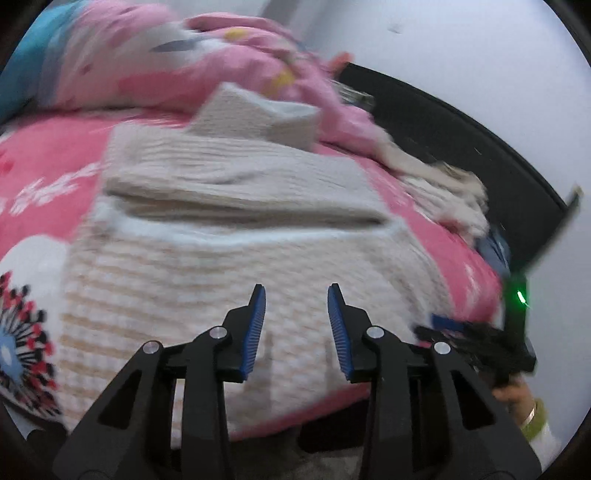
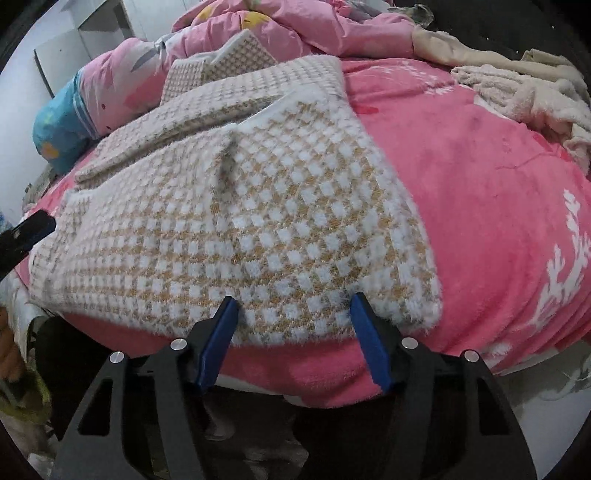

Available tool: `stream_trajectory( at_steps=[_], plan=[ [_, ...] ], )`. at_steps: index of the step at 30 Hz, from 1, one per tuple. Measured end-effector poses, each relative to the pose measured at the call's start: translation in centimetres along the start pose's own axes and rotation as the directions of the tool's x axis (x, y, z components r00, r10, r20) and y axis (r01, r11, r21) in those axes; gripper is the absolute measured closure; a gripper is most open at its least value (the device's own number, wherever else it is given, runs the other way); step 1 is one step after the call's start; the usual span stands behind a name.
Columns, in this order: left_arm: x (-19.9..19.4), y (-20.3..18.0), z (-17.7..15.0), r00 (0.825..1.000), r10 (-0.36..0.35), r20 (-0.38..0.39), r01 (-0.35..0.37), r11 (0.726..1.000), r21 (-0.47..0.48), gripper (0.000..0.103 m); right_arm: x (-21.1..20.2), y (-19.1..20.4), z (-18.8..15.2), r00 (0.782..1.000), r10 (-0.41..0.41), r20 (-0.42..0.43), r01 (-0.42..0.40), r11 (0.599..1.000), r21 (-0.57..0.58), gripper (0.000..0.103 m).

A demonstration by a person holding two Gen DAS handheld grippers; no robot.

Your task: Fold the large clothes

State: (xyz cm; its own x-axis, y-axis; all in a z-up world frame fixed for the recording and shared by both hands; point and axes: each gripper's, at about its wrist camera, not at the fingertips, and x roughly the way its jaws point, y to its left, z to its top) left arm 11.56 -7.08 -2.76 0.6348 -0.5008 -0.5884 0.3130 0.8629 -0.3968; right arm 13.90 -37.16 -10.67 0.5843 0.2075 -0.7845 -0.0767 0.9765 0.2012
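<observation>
A tan-and-white checked knit sweater (image 2: 258,221) lies flat on a pink bed blanket (image 2: 480,206), its sleeves folded across the upper body. My right gripper (image 2: 293,301) hovers over the sweater's near hem, open, with nothing pinched between its blue pads (image 2: 369,343). In the blurred left wrist view the same sweater (image 1: 236,236) fills the middle. There my left gripper (image 1: 296,291) stands above its near edge with the jaws apart and no cloth between them. The other gripper (image 1: 491,343) shows at the right edge, held by a hand.
A rumpled pink quilt (image 2: 295,33) and a blue pillow (image 2: 59,133) sit beyond the sweater. A heap of cream clothes (image 2: 524,96) lies at the far right. A dark headboard (image 1: 443,125) runs along the white wall. The bed's front edge drops off just below the grippers.
</observation>
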Motion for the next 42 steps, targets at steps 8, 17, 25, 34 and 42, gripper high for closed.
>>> stream_trajectory(
  at_steps=[8,17,25,34,42],
  plan=[
    [5.7,-3.4,-3.1,0.988,0.119,-0.103,-0.106,0.987,0.122,0.068,-0.5,-0.2,-0.4,1.000,-0.006,-0.002,0.006,1.000,0.011,0.041],
    [5.1,-2.4,-3.3,0.992,0.081,-0.102,-0.072,0.993,0.092,0.068,-2.9,7.7,0.5,0.983,0.178,0.048,-0.167,0.971,-0.174,0.041],
    [3.9,-0.9,-2.7,0.995,0.009,-0.103,-0.009,1.000,-0.004,0.077,2.2,8.1,0.3,0.986,0.156,-0.060,-0.164,0.966,-0.198,0.041],
    [-0.5,2.1,-4.4,0.976,0.189,-0.111,-0.196,0.979,-0.053,0.072,2.5,8.1,0.3,0.984,0.162,-0.068,-0.172,0.967,-0.190,0.041],
    [-2.2,5.3,-4.4,0.989,0.118,-0.088,-0.133,0.974,-0.186,0.075,-0.2,7.8,0.9,0.989,0.142,-0.038,-0.146,0.971,-0.191,0.041]
  ],
)
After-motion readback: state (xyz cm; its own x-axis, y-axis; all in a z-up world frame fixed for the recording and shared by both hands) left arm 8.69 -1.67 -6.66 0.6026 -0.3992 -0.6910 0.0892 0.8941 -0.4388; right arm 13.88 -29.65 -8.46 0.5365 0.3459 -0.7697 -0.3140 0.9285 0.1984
